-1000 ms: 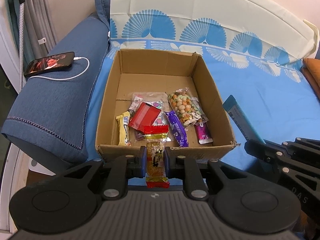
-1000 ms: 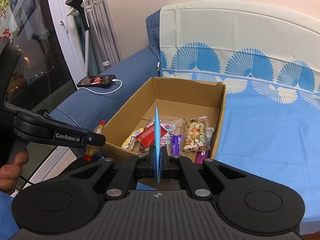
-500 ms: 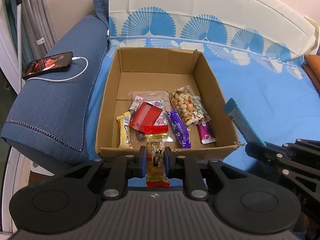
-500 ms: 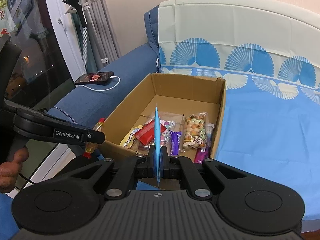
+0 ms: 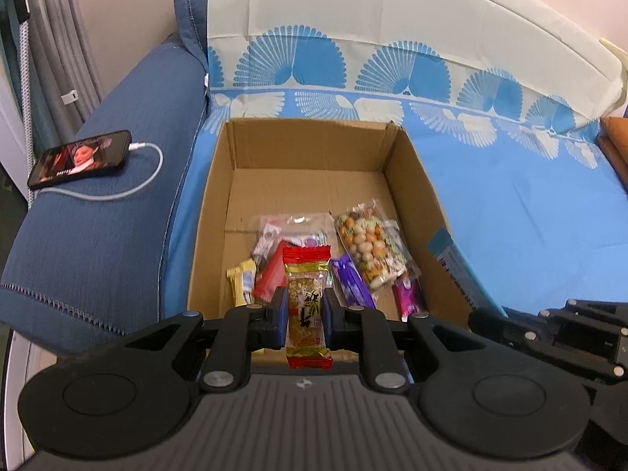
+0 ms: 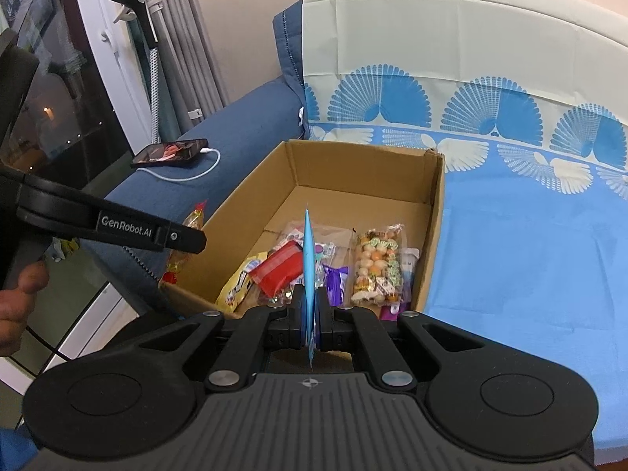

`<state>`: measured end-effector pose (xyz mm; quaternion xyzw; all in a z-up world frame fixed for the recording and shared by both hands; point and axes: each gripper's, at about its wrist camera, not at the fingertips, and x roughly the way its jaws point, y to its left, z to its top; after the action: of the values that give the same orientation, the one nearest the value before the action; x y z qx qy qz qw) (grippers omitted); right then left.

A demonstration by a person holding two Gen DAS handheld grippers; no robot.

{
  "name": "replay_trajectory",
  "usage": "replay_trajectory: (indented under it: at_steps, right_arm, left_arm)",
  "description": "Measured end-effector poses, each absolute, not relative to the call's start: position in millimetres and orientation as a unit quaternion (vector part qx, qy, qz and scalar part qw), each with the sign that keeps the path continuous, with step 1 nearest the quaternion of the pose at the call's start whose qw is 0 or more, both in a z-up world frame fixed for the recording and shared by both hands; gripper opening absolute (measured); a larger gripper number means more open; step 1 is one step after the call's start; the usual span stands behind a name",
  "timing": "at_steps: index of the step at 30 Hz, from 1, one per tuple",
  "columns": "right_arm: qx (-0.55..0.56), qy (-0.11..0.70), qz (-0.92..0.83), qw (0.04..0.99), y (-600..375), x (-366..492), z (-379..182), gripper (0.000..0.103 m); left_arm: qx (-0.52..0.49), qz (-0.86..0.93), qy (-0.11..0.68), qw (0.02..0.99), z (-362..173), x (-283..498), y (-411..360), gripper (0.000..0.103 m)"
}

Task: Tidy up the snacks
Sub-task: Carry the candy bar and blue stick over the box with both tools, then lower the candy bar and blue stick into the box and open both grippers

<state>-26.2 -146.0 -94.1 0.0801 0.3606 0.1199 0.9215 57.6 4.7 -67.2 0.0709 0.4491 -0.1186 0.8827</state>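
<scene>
Two matte-black handheld grippers: the left gripper [image 5: 305, 316] and right gripper [image 6: 311, 316] share ribbed grey housings, round side discs, silver pivot screws and blue-faced pads; white "GenRobot.AI" lettering marks the left one's arm, gripped by a bare hand [image 6: 17, 310].

"GenRobot.AI" stands in white letters on the left gripper [image 6: 192, 237]'s black side arm.

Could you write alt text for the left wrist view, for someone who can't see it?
A gripper pinches a red-ended snack bar over a cardboard box of snack packets on a blue bedsheet.
</scene>
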Motion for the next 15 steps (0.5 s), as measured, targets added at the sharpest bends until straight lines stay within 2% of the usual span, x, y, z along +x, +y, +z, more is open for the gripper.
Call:
replay_trajectory:
  at_steps: [15]
  right_arm:
    - [0.108, 0.377, 0.111, 0.913, -154, 39, -116, 0.005]
  left_arm:
    - [0.057, -0.102, 0.469, 0.875, -89, 134, -3, 0.019]
